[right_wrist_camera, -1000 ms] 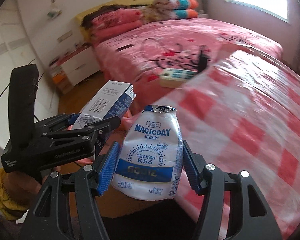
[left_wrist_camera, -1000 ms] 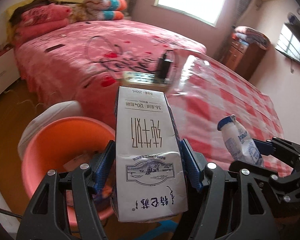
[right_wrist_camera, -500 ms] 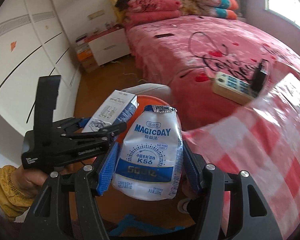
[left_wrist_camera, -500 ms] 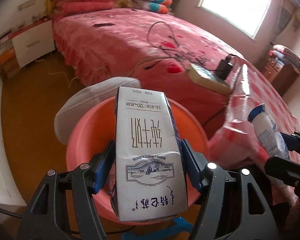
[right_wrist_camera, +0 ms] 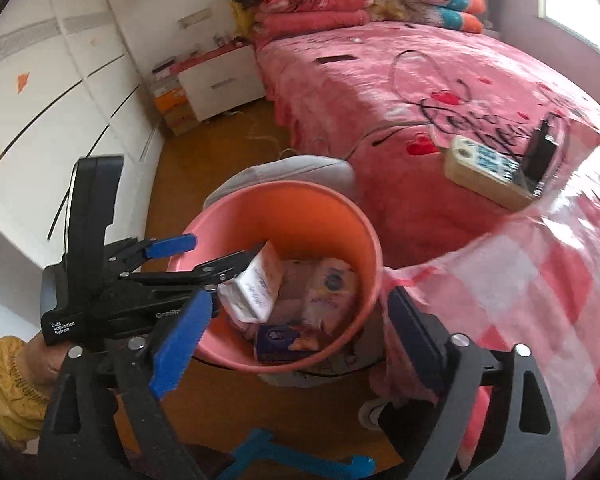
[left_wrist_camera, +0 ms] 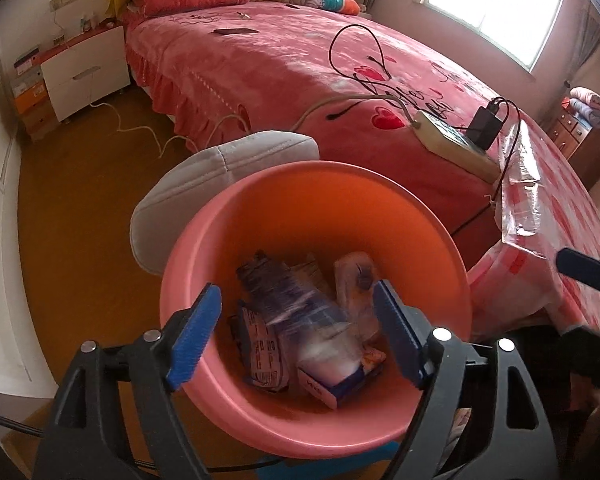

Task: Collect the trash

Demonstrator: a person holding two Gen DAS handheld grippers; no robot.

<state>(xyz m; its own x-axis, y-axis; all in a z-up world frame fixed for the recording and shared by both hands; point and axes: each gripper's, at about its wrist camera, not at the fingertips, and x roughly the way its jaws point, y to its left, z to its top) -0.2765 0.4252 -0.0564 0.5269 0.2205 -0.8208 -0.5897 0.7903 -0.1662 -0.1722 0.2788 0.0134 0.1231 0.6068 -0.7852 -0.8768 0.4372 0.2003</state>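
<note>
1. The pink bin (left_wrist_camera: 260, 208) stood on the floor beside the bed (left_wrist_camera: 284, 64), and both grippers hung over its mouth.
2. The left gripper (left_wrist_camera: 298, 336) had just been opening; its blue fingers (left_wrist_camera: 194, 336) stood wide with nothing pressed between them. Below them the milk carton (left_wrist_camera: 296, 320) showed blurred inside the bin, seemingly mid-fall or just landed on the wrappers already there.
3. The right gripper (right_wrist_camera: 296, 332) had also just been opening, and its fingers (right_wrist_camera: 180, 344) were spread wide and empty. A pale pouch (right_wrist_camera: 332, 292), which I took for the yoghurt pack, lay in the bin among other packets.
4. In the right wrist view the carton (right_wrist_camera: 256, 284) sat tilted against the inner wall, just beside the left gripper's tip (right_wrist_camera: 204, 260); whether it touched that tip I could not tell.
5. Judged from this, the drop of both pieces was done or all but done; several items of trash were already in the bin.
6. What was left could not be read fully: the checked worktop (right_wrist_camera: 540, 280) showed no loose trash in the part visible, but much of it lay out of view. The power strip (left_wrist_camera: 452, 142) on the bed was not trash.
</note>
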